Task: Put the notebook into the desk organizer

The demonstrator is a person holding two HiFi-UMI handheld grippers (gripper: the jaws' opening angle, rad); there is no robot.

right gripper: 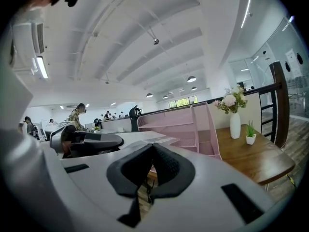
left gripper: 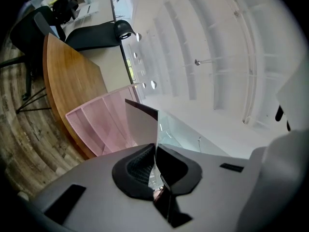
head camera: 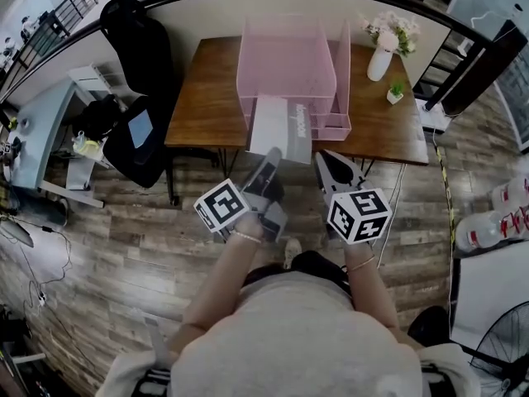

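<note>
The grey-white notebook (head camera: 281,126) hangs over the wooden desk's (head camera: 207,98) front edge, just before the pink mesh desk organizer (head camera: 285,64). My left gripper (head camera: 269,162) is shut on the notebook's near edge. In the left gripper view the notebook (left gripper: 141,124) stands edge-on between the pads, with the organizer (left gripper: 99,124) behind it. To its right my right gripper (head camera: 329,162) is shut with nothing in it. In the right gripper view its pads meet, and the organizer (right gripper: 181,124) stands ahead on the desk.
A white vase of flowers (head camera: 382,52) and a small potted plant (head camera: 395,93) stand on the desk's right end. A black office chair (head camera: 136,73) sits left of the desk. Another desk (head camera: 41,131) with clutter is at far left, and a fan (head camera: 496,354) at bottom right.
</note>
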